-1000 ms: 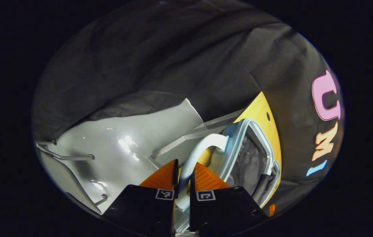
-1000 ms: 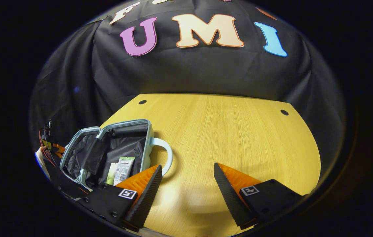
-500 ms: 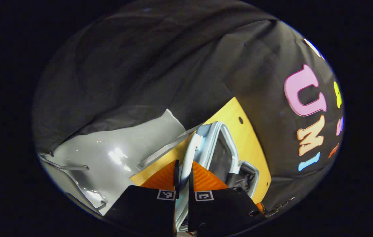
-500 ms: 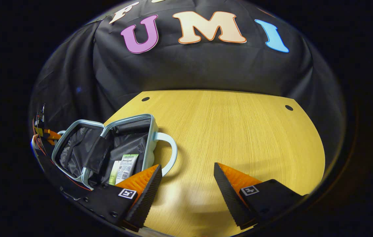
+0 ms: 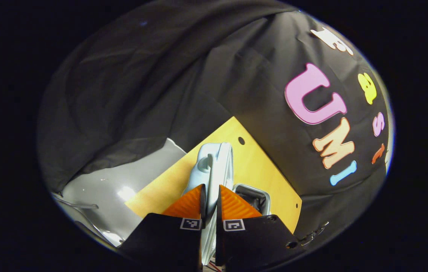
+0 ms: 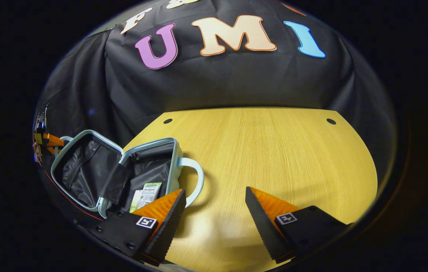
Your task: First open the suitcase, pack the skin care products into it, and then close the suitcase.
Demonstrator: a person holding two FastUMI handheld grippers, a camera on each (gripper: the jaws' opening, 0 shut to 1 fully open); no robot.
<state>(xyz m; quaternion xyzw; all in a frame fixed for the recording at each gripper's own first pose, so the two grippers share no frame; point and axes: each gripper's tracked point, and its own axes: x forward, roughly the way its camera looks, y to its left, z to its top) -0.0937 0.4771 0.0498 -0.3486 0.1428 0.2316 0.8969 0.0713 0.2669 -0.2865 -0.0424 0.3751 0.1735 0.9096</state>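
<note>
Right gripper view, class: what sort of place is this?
Likely a recording booth: black cloth wall, a bare wooden table, and a small open suitcase staged on it.

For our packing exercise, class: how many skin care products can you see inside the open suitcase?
2: a pale green tube and a labelled packet lie side by side in the suitcase base. Others may be hidden behind the right tool's finger.

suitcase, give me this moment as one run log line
phase: closing | left gripper: shut on lid handle | right gripper: open over table | suitcase: part open | skin care products: inside
</note>
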